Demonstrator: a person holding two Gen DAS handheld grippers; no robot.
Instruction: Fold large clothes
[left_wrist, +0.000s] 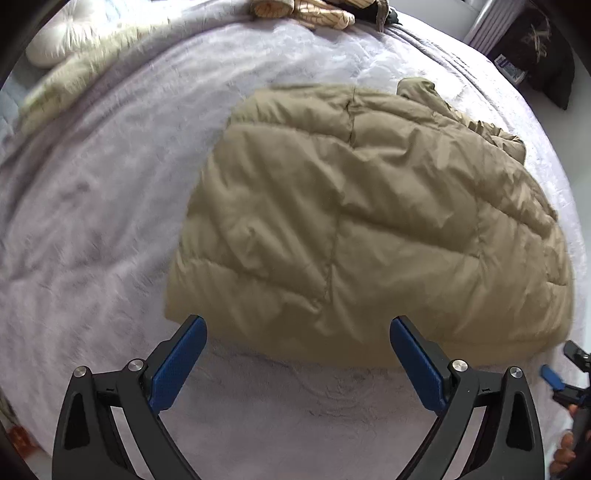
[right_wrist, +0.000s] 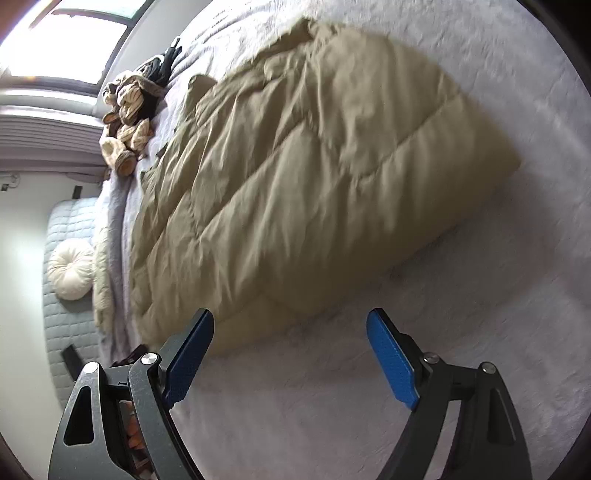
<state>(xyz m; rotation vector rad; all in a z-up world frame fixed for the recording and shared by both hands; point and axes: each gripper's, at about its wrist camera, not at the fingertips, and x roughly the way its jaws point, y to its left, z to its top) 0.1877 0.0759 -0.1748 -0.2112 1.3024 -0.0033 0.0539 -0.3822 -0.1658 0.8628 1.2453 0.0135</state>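
Holding both tools wide and empty, I have nothing gripped: the left gripper (left_wrist: 298, 328) has its jaws spread far apart just short of the near hem of the tan puffer jacket (left_wrist: 369, 221), and the right gripper (right_wrist: 290, 325) stands equally wide, its left finger close to the jacket's (right_wrist: 295, 177) near corner, whether touching I cannot tell. The jacket lies flat on the pale lilac bedspread (left_wrist: 92, 221), already looking doubled over, with a bunched part at its far end. I judge it light, soft and springy: the quilted filling will puff back, and the smooth shell may slip. I would pinch deep along the near hem, one gripper at each corner, taking both layers on a stitched seam. Beyond lie a heap of other clothes (right_wrist: 129, 110) and a round cushion (right_wrist: 72, 269).
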